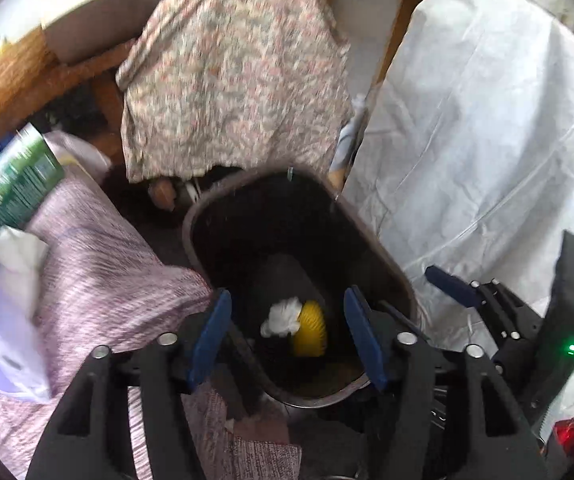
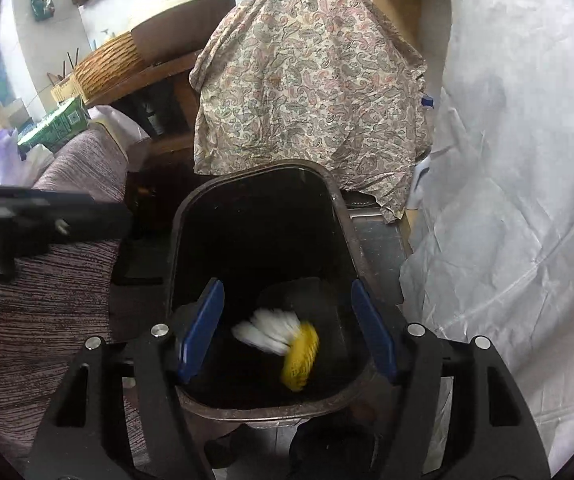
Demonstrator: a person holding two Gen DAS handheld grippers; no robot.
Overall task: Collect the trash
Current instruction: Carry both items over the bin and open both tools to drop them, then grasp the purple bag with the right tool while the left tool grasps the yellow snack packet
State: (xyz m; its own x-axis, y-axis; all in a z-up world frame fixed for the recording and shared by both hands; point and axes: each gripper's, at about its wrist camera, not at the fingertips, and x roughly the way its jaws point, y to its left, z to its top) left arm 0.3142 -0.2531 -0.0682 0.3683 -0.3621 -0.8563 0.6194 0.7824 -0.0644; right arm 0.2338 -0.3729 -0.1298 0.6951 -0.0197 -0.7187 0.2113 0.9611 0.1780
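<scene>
Both the left tongs (image 1: 287, 336) and right tongs (image 2: 287, 328) point downward, spread wide, gripping nothing.

paisley cloth (image 2: 307, 92) drapes furniture between white sheet (image 2: 527, 160) and wooden shelf (image 2: 147, 76).

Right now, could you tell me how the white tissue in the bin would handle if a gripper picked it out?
The tissue looks crumpled and soft, so probably floppy and very light. It rests against the yellow wrapper deep in the bin, so that might lift along with it.
</scene>
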